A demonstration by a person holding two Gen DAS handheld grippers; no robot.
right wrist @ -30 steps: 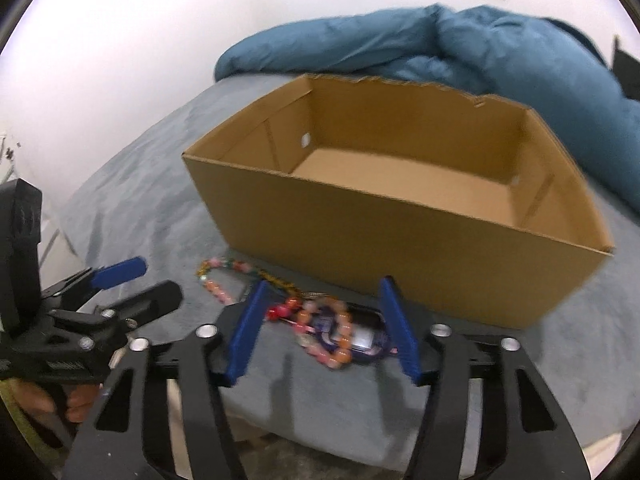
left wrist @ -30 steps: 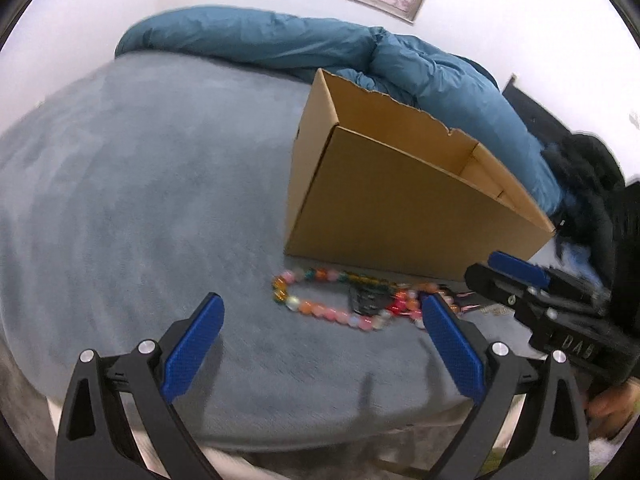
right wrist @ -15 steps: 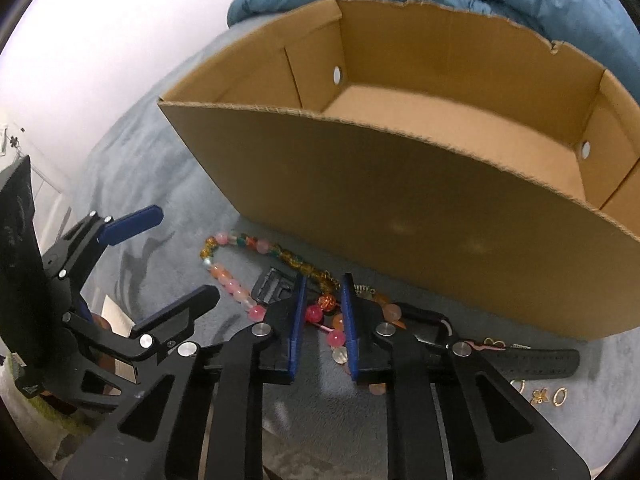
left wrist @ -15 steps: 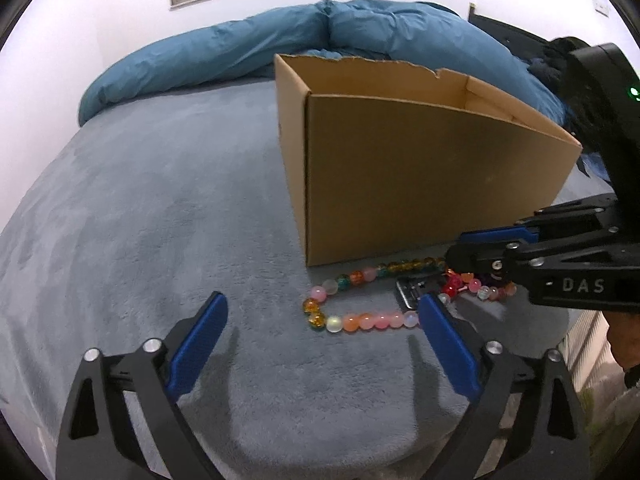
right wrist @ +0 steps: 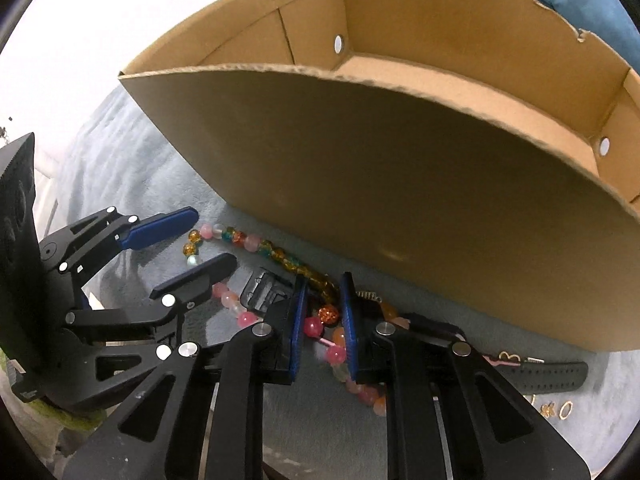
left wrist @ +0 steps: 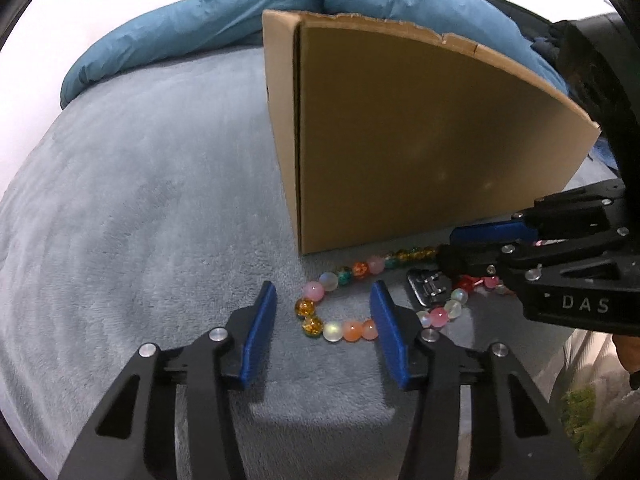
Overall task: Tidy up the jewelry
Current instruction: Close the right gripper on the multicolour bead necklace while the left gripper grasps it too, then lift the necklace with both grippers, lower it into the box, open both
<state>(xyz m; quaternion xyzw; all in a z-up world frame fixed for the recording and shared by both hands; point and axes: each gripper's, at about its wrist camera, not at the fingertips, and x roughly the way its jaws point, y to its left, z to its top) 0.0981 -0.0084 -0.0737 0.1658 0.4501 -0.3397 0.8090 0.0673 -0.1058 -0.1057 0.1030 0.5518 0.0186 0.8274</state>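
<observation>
A string of coloured beads lies on the grey blanket in front of an open cardboard box. My left gripper is open, its jaws either side of the bead loop's left end, low over the blanket. My right gripper is nearly shut around red and pink beads at the pile's middle. It shows in the left wrist view at the right. The left gripper shows in the right wrist view. A black watch clasp lies among the beads.
The box is empty inside and stands just behind the jewelry. A black watch strap and small gold earrings lie to the right. A blue duvet lies at the back. The bed's front edge is close below the grippers.
My left gripper has moved in and down onto the bead loop and its jaws have narrowed. My right gripper has stayed closed around the middle beads and dropped lower.
</observation>
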